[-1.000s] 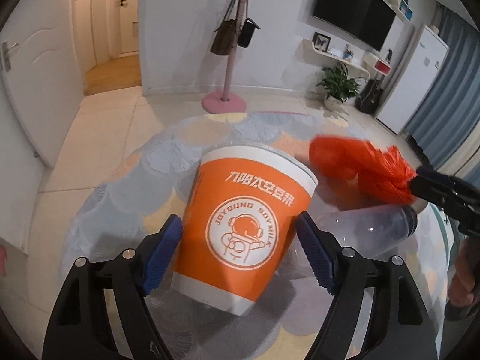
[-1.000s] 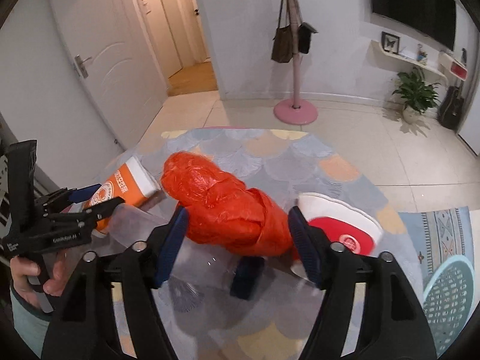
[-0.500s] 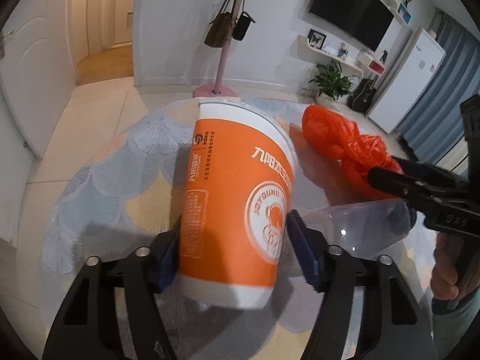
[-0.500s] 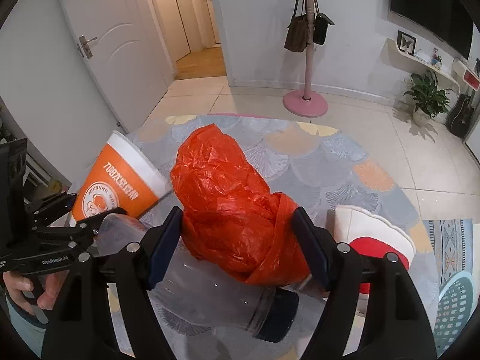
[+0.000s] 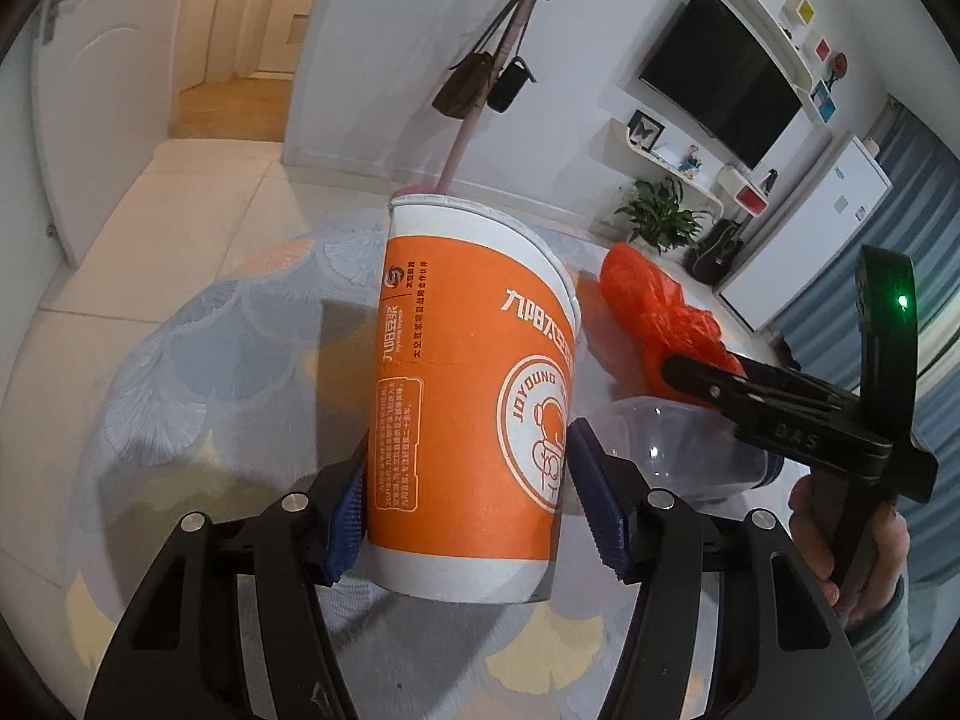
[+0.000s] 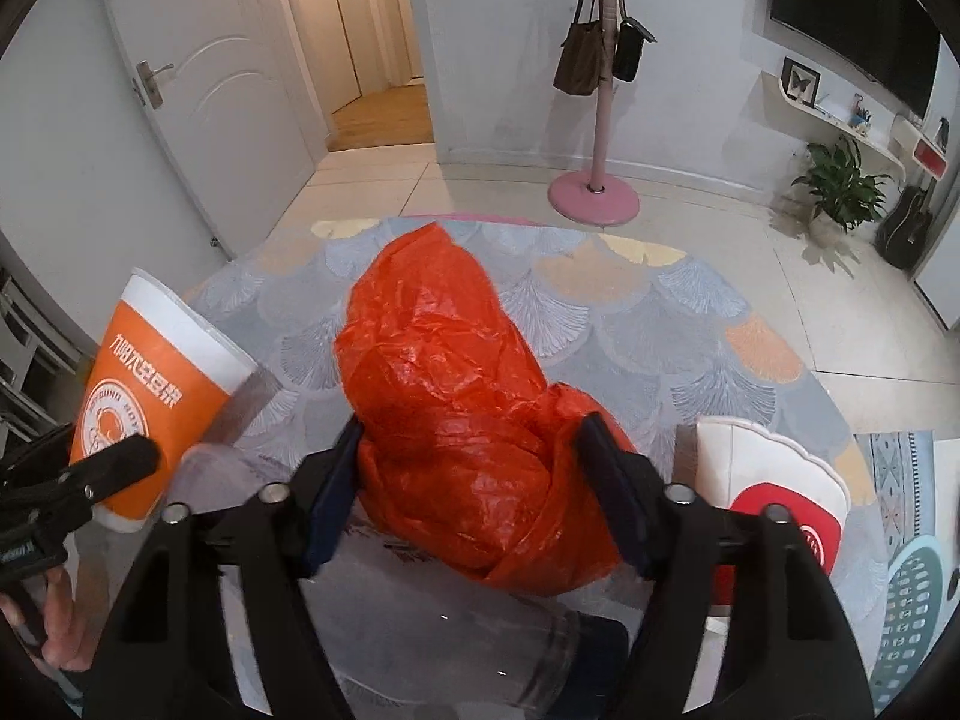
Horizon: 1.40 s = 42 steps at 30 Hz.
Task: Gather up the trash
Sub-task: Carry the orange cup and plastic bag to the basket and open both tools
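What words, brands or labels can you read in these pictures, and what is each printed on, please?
"JOYOUNG": round astronaut logo on the orange paper cup.
"九阳太空豆浆": white characters near that cup's rim.
"DAS": right gripper body.
Fine print on the cup: too small.
The red and white cup logo: unreadable.

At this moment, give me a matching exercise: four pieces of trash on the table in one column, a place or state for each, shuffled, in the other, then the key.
Things:
1. orange paper cup
2. orange plastic bag
3. clear plastic bottle
4. white and red cup

Places or states:
A. lying on its side, held by nothing
B. clamped between the left gripper's blue pads
C. at the table's right edge in the right wrist view, untouched
D. crumpled, between the right gripper's fingers

Pairs: 1-B, 2-D, 3-A, 4-C
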Each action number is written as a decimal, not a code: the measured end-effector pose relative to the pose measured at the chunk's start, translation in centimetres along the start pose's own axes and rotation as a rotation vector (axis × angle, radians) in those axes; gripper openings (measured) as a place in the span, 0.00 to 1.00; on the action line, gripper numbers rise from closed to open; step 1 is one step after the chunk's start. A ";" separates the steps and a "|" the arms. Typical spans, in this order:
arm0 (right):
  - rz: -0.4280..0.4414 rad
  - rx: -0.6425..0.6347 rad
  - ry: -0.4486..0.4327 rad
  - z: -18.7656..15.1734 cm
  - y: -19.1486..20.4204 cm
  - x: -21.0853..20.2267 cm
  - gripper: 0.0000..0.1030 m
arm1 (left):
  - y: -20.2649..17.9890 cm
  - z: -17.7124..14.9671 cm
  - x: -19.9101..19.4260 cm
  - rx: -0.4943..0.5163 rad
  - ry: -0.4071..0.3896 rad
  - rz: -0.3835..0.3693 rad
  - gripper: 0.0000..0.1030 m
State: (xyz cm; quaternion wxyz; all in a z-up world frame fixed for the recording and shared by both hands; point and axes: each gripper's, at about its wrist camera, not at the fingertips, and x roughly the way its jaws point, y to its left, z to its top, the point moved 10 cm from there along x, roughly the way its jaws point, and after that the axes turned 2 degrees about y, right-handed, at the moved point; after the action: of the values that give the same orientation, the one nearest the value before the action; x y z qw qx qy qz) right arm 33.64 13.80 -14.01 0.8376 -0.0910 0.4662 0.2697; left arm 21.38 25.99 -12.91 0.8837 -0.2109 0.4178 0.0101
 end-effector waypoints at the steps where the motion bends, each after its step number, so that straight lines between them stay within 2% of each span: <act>1: -0.011 0.002 -0.001 0.0 0.0 -0.1 0.54 | -0.1 -0.1 -0.1 0.002 -0.002 0.000 0.57; 4: -0.004 0.013 -0.021 0.2 -0.1 -0.7 0.39 | -0.3 -0.2 -0.4 0.002 -0.008 -0.001 0.57; 7: 0.007 0.027 -0.056 0.4 -0.1 -1.8 0.32 | -0.5 -0.1 -1.1 0.002 -0.023 -0.008 0.57; 16: 0.043 0.062 -0.333 1.5 -1.0 -10.5 0.30 | -4.1 1.3 -4.3 0.068 -0.105 -0.034 0.57; 21: 0.003 0.087 -0.421 0.5 -3.1 -15.1 0.30 | -8.0 1.6 -5.5 0.119 -0.134 -0.074 0.57; 27: -0.051 0.187 -0.474 -2.6 -8.0 -19.3 0.30 | -13.8 0.8 -5.1 0.188 -0.135 -0.136 0.57; 32: -0.150 0.290 -0.487 -6.7 -14.3 -22.5 0.30 | -20.1 -0.9 -3.3 0.268 -0.101 -0.196 0.57; 39: -0.205 0.479 -0.476 -11.8 -24.2 -25.0 0.30 | -28.5 -2.9 -0.3 0.382 -0.047 -0.262 0.57; 42: -0.215 0.564 -0.441 -14.3 -28.0 -24.9 0.30 | -31.9 -3.8 1.3 0.433 -0.021 -0.279 0.57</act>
State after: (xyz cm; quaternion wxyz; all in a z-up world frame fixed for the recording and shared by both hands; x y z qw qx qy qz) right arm 27.72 -24.54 -3.97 0.9336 0.1550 0.3185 0.0542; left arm 25.59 -4.69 -4.40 0.9054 -0.0722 0.3678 -0.1992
